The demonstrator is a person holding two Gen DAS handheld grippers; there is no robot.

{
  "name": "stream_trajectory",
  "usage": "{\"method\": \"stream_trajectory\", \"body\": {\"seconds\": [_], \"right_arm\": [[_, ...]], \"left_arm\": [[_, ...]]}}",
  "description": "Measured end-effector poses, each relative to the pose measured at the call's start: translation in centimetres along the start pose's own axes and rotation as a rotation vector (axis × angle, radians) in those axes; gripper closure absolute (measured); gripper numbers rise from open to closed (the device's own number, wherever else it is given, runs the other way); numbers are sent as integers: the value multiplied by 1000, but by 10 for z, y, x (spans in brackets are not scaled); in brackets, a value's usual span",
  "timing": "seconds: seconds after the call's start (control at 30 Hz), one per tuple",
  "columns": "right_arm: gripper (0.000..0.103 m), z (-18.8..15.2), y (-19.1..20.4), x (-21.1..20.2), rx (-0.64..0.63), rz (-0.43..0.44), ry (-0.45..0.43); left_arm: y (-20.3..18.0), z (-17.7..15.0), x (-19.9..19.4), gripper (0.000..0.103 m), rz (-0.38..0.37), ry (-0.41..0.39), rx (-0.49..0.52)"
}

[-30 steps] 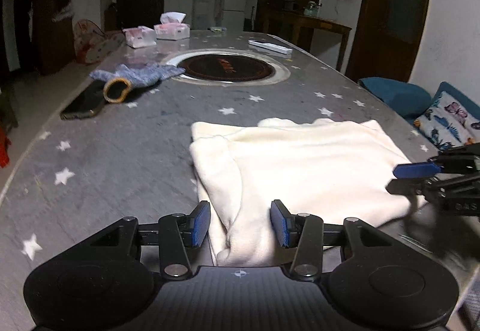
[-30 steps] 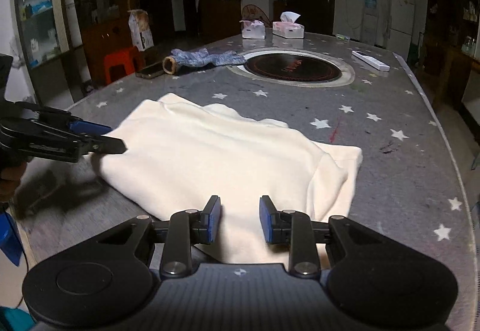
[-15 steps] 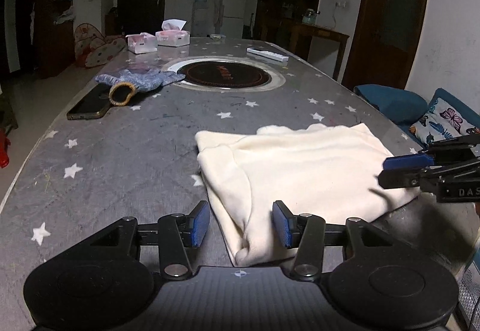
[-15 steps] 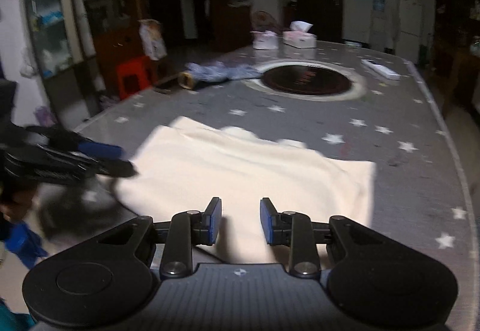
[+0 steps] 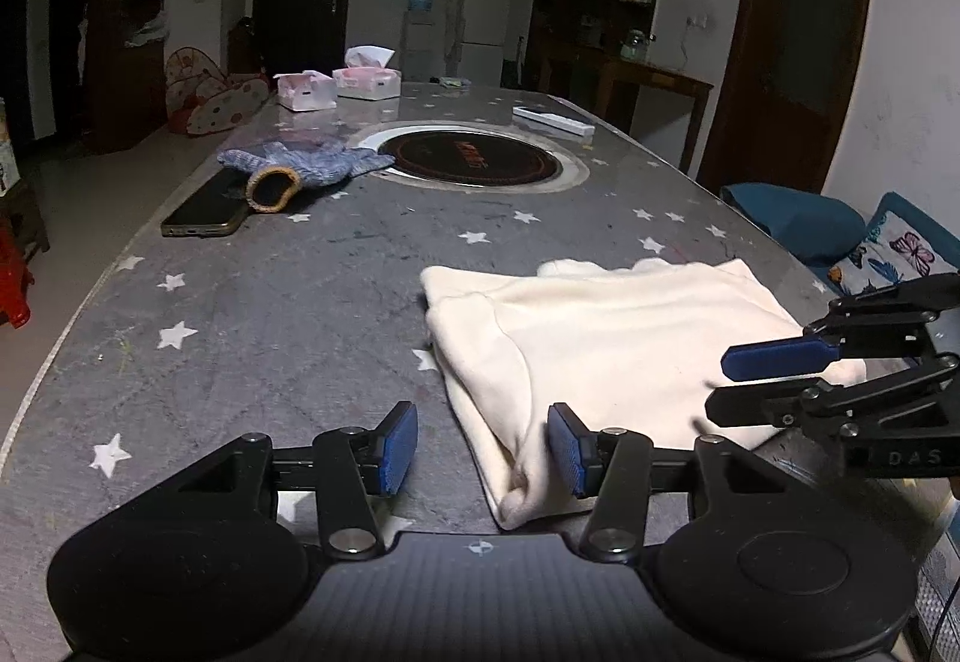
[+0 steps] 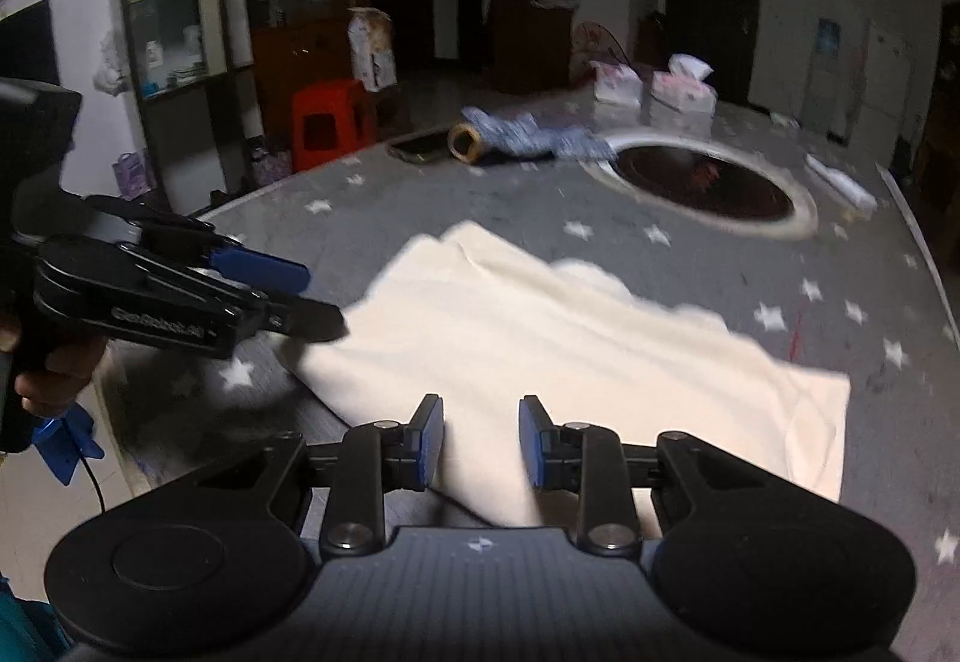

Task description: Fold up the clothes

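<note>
A cream garment (image 5: 612,356) lies folded on the grey star-patterned table (image 5: 270,314); it also shows in the right wrist view (image 6: 558,350). My left gripper (image 5: 483,449) is open and empty, its fingers either side of the garment's near left corner, just above it. My right gripper (image 6: 480,440) is open and empty over the garment's near edge. Each gripper shows in the other's view: the right one (image 5: 774,380) at the garment's right edge, the left one (image 6: 300,296) at its left edge.
A blue knitted glove (image 5: 300,167), a phone (image 5: 207,206), two tissue boxes (image 5: 336,86), a white remote (image 5: 552,120) and a round inset hob (image 5: 471,161) lie farther back on the table. A red stool (image 6: 330,122) and shelves stand left; a sofa cushion (image 5: 798,221) sits right.
Both grippers have drawn back from the garment and risen a little. The left gripper's fingers have opened wider. The garment lies still.
</note>
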State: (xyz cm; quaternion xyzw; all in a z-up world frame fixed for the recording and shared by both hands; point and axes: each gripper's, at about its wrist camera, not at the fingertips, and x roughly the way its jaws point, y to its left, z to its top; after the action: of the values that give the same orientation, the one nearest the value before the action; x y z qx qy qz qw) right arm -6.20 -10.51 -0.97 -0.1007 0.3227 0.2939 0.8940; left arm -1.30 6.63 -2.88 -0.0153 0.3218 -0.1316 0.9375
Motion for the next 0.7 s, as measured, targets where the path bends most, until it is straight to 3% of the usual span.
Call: {"method": "stream_trajectory", "body": {"seconds": [0.1,0.27,0.4,0.63,0.7], "right_arm": [[78,9,10,6,-30,27,-9],[83,6,27,30,-85,54,48],[83,11,33,23,-125,51,46],[81,20,65,25,-262,105,30],[73,20,74,29,-300,112,32]], "left_arm": [[4,-3,3,52,3,17,-18],[10,-6,1,51,3,24,-39],[20,-2,-3,51,1,14,-71],[40,6,-8,47,-11,18,-178],[43,6,-8,44,-16,25,-202]]}}
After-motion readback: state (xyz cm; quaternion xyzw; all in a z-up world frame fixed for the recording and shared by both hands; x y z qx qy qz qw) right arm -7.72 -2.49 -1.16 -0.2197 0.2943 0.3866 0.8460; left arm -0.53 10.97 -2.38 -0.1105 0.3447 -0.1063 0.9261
